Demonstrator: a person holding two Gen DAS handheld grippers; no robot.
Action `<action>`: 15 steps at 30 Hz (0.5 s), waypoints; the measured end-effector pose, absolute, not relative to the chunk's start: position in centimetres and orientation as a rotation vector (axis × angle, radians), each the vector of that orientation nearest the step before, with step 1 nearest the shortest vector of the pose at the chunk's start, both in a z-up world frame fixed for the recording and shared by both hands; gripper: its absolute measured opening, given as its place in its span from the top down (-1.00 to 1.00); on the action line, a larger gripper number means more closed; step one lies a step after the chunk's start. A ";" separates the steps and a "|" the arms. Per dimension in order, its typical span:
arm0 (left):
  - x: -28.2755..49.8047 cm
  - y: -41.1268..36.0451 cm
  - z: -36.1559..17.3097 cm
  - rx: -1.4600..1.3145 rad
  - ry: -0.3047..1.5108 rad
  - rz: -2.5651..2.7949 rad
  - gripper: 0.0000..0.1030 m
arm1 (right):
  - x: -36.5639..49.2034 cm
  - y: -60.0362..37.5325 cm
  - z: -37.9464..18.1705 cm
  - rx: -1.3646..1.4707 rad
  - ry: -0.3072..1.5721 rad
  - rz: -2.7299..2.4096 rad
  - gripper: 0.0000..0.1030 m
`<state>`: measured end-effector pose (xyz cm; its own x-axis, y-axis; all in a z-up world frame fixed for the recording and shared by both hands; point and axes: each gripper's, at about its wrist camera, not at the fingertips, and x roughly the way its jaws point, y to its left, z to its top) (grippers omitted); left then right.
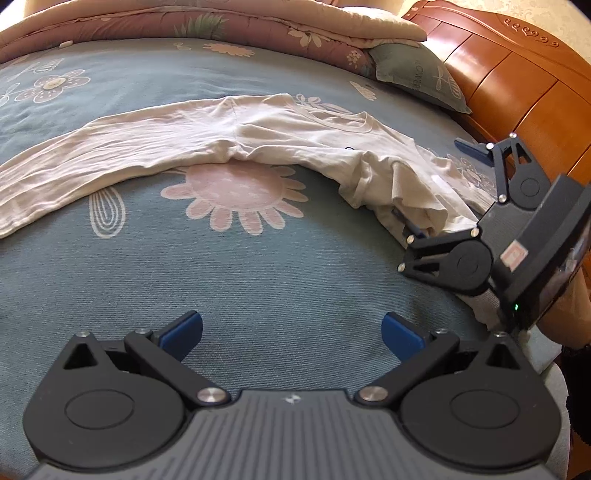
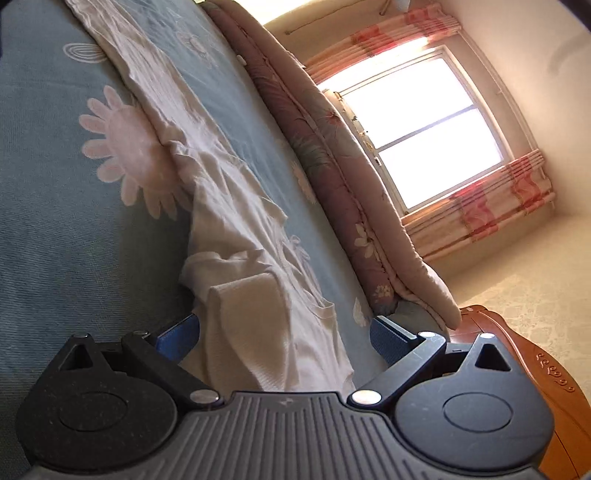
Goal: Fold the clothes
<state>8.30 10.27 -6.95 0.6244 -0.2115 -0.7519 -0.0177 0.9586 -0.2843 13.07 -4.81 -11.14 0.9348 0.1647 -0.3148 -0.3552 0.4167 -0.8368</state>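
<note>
A white long-sleeved shirt [image 1: 258, 136] lies stretched across the blue flowered bed sheet [image 1: 221, 280], one sleeve running far left and its right end bunched up. My left gripper [image 1: 291, 330] hovers open over bare sheet, well short of the shirt, nothing between its blue pads [image 1: 183, 330]. My right gripper [image 1: 439, 188] comes in from the right, tilted, open, its fingers straddling the bunched end. In the right wrist view the shirt [image 2: 236, 221] passes between the spread fingers of the right gripper [image 2: 284, 332], a folded flap lying near the left pad [image 2: 181, 334].
A folded floral quilt [image 1: 184, 22] lies along the far side of the bed. A grey-green pillow [image 1: 417, 77] rests against the wooden headboard [image 1: 517, 81] at the right. A bright window [image 2: 424, 129] with pink curtains is beyond the bed. A hand holds the right gripper's back.
</note>
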 end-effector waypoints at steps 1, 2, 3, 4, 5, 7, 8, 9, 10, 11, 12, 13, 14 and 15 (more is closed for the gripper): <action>8.3 10.3 -7.0 -0.278 0.894 -0.113 -0.99 | 13.2 -4.9 -10.8 -1.081 0.195 0.323 -0.95; 8.4 10.3 -7.0 -0.279 0.895 -0.112 -0.99 | 13.2 -5.0 -10.5 -1.064 0.196 0.331 -0.95; 8.4 10.3 -7.1 -0.278 0.896 -0.112 -0.99 | 13.1 -4.9 -10.3 -1.055 0.201 0.355 -0.94; 8.4 10.2 -7.2 -0.277 0.897 -0.113 -0.99 | 13.1 -4.8 -10.5 -1.057 0.209 0.380 -0.94; 8.5 10.2 -7.2 -0.277 0.896 -0.115 -0.99 | 13.0 -4.6 -10.7 -1.064 0.218 0.405 -0.93; 8.5 10.2 -7.2 -0.278 0.896 -0.119 -0.99 | 13.2 -4.2 -11.2 -1.075 0.247 0.439 -0.82; 8.4 10.2 -7.1 -0.278 0.895 -0.121 -0.99 | 13.5 -4.1 -11.5 -1.078 0.268 0.442 -0.58; 8.4 10.2 -7.1 -0.278 0.895 -0.122 -0.99 | 13.8 -4.3 -11.3 -1.061 0.293 0.443 -0.33; 8.3 10.3 -7.1 -0.277 0.895 -0.123 -0.99 | 14.2 -4.6 -11.1 -1.035 0.317 0.447 -0.25; 8.3 10.3 -7.1 -0.277 0.895 -0.124 -0.99 | 14.5 -4.9 -10.8 -1.009 0.342 0.450 -0.15; 8.3 10.3 -7.1 -0.277 0.896 -0.122 -0.99 | 14.6 -5.3 -10.4 -0.985 0.355 0.458 0.03; 8.3 10.3 -7.1 -0.278 0.897 -0.120 -0.99 | 14.7 -5.6 -10.0 -0.962 0.365 0.467 0.16; 8.3 10.3 -7.2 -0.278 0.898 -0.119 -0.99 | 14.5 -5.7 -9.6 -0.946 0.372 0.480 0.50; 8.3 10.4 -7.2 -0.279 0.899 -0.117 -0.99 | 14.3 -5.8 -9.3 -0.933 0.378 0.494 0.73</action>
